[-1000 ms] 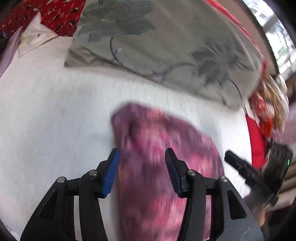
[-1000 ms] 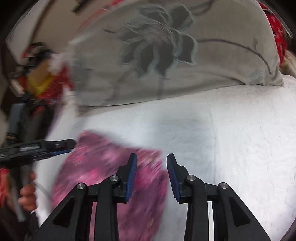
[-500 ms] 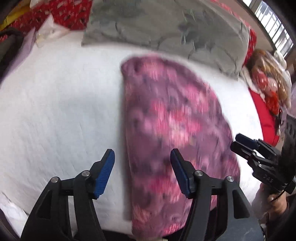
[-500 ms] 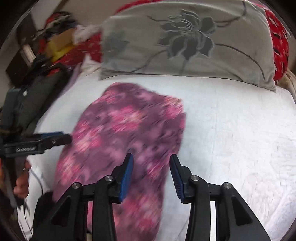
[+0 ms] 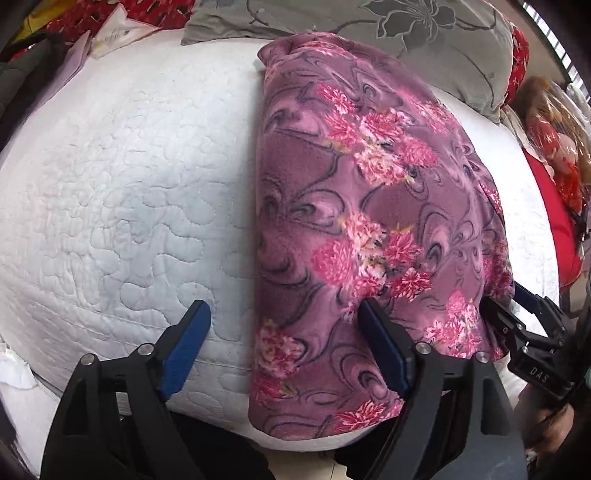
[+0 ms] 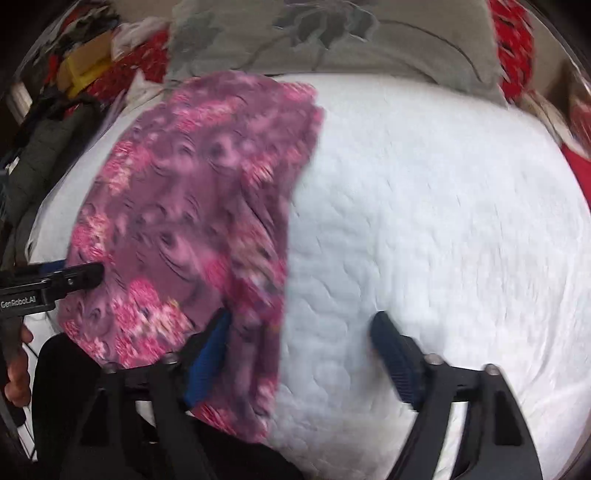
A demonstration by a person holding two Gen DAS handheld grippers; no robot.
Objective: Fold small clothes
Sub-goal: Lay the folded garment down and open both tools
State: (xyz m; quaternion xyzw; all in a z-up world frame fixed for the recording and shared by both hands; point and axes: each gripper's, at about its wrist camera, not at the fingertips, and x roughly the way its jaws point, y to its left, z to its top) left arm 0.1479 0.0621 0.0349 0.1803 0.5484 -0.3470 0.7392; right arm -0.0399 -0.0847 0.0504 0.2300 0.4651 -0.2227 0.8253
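One purple floral cloth [image 5: 373,221] lies flat on the white quilted bed [image 5: 122,184], its far end just below one grey flowered pillow [image 5: 424,33]. Two grippers hover at the near edge. The left gripper [image 5: 284,350] has its jaws spread wide, straddling the cloth's left edge and holding nothing. The right gripper [image 6: 299,354], blurred, is also spread wide, one finger over the cloth, the other over bare bed.

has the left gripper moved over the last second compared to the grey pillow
Yes. The left gripper has pulled back toward the near bed edge: the grey pillow now sits far higher, smaller.
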